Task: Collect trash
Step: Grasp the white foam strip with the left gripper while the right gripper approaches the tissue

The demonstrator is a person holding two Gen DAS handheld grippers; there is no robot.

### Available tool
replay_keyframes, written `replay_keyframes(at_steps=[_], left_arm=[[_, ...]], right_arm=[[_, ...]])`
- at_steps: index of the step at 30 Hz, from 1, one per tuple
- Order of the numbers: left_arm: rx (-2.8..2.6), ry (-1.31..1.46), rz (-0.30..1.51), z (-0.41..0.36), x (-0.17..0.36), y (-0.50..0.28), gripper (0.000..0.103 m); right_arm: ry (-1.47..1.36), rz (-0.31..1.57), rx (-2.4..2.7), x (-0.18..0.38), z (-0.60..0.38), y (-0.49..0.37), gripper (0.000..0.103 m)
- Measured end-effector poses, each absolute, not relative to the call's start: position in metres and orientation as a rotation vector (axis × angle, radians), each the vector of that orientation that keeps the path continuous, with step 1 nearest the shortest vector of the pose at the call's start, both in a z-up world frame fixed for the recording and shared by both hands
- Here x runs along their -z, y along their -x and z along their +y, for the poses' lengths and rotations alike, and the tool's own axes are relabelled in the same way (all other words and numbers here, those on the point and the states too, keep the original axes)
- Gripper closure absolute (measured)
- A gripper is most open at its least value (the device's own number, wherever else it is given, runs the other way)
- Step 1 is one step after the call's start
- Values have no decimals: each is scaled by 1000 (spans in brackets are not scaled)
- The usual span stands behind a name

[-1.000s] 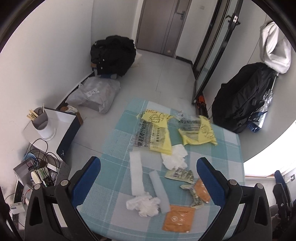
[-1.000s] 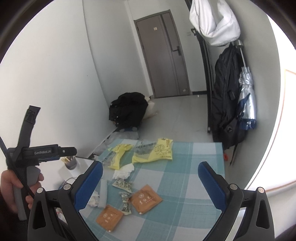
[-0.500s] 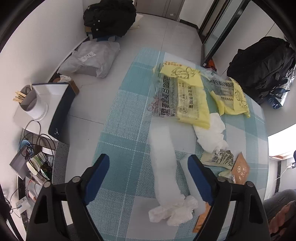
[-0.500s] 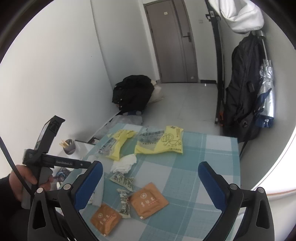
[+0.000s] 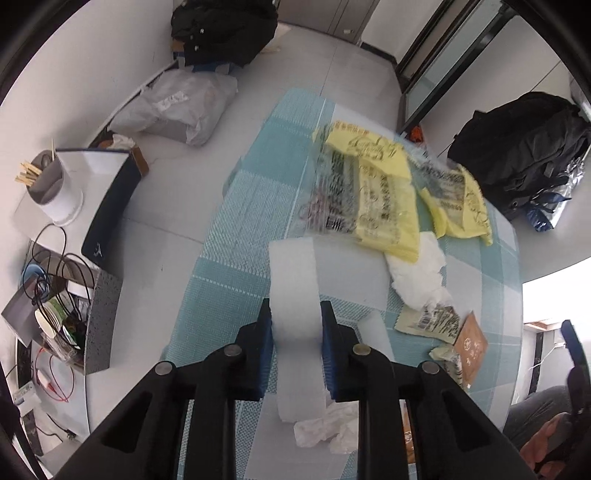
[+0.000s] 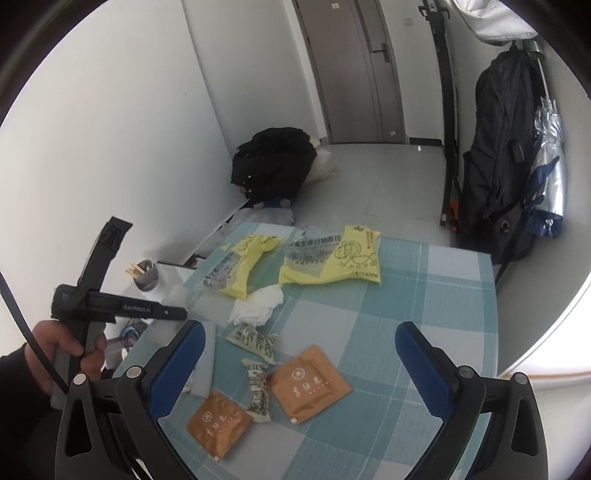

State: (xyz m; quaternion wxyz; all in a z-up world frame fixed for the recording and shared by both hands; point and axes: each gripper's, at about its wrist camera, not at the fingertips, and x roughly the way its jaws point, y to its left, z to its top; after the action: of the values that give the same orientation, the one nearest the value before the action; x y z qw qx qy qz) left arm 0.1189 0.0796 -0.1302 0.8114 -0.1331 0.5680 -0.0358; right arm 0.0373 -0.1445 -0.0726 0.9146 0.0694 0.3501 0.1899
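Fingers (image 5: 328, 343) of left gripper (image 5: 295, 341): closed against both edges of white foam strip (image 5: 293, 295), long axis running forward between them over checked table (image 5: 229, 266). Right gripper (image 6: 299, 365): wide open, empty, above orange sachets (image 6: 308, 382); nearer those.

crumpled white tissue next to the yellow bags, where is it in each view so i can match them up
Left wrist view: the crumpled white tissue sits right of centre, just below the yellow bag.
Right wrist view: the tissue is left of centre, below the two yellow bags.
Shared landmark: the black backpack on the floor by the wall, top in the left wrist view, above centre in the right.
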Motion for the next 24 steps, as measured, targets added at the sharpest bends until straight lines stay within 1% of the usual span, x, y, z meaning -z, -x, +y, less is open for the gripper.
replay_keyframes(at_steps=[9,16,24], left_arm=[[107,386,1092,103,101,-105,85],[127,458,1021,126,89,-93,85],[127,549,973,157,87,-80,85]], right_arm=[[-51,720,-455,69,-122,-19,2],[189,638,-588,52,-61,7,2],[389,663,-725,71,19,6,11]])
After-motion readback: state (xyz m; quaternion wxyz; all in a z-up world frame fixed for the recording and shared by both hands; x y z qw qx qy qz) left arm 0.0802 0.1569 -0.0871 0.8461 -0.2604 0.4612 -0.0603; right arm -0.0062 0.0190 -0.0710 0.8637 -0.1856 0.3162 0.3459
